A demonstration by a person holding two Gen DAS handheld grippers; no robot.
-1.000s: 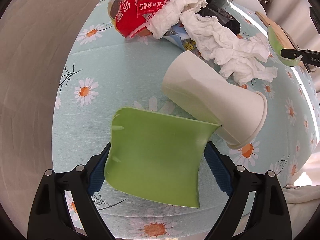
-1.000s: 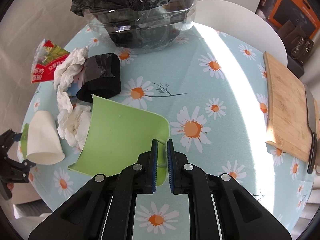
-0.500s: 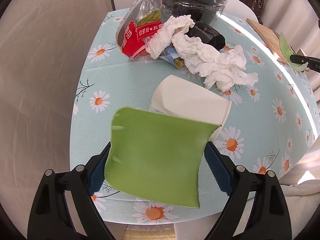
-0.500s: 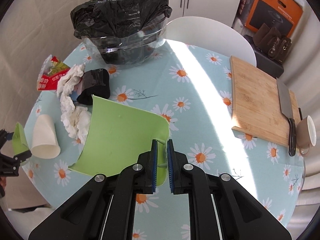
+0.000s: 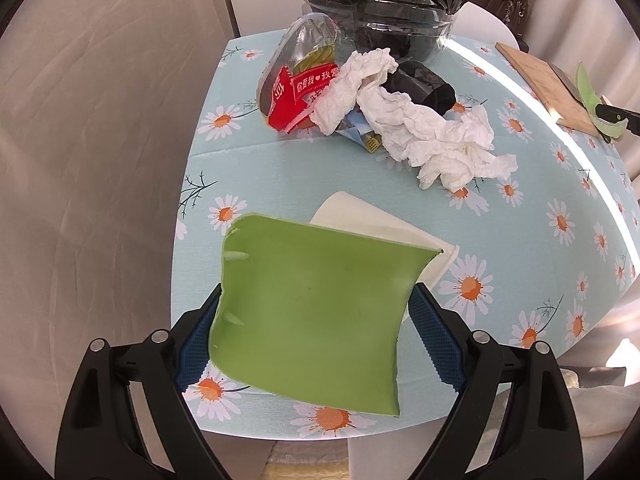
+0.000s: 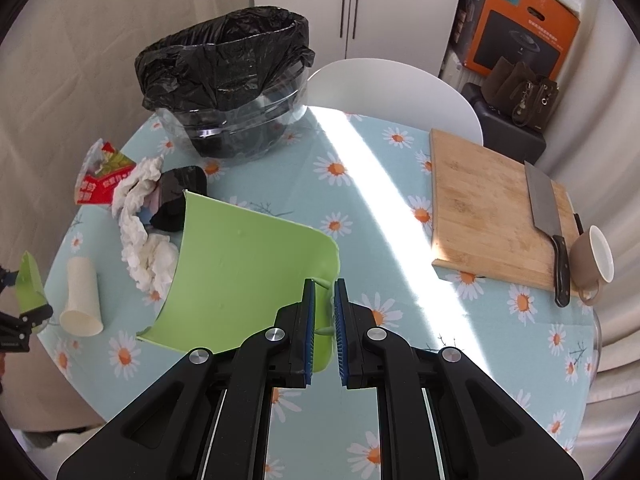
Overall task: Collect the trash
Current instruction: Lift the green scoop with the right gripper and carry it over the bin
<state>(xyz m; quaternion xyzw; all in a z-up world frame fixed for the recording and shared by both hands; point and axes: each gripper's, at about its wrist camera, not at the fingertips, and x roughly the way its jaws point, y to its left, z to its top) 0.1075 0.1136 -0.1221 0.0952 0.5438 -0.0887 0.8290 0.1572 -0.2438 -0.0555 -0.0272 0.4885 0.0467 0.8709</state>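
My left gripper (image 5: 316, 312) is shut on a green plastic scraper (image 5: 308, 308), held above the table's near edge. A white paper cup (image 5: 380, 228) lies on its side just beyond it, also in the right wrist view (image 6: 82, 296). Crumpled white tissues (image 5: 432, 136), a red snack wrapper (image 5: 296, 96) and a black bundle (image 5: 424, 84) lie further back. My right gripper (image 6: 322, 308) is shut on a second green scraper (image 6: 244, 268), held high over the table. The bin with a black bag (image 6: 228, 92) stands at the back.
A wooden cutting board (image 6: 488, 204) with a cleaver (image 6: 546, 216) and a brown mug (image 6: 592, 264) sit at the right. A white chair (image 6: 384, 92) stands behind the daisy tablecloth (image 6: 360, 184). A curtain hangs at the left.
Both grippers have risen and pulled back from the table with their scrapers. The left scraper has come off the cup. The trash has not moved.
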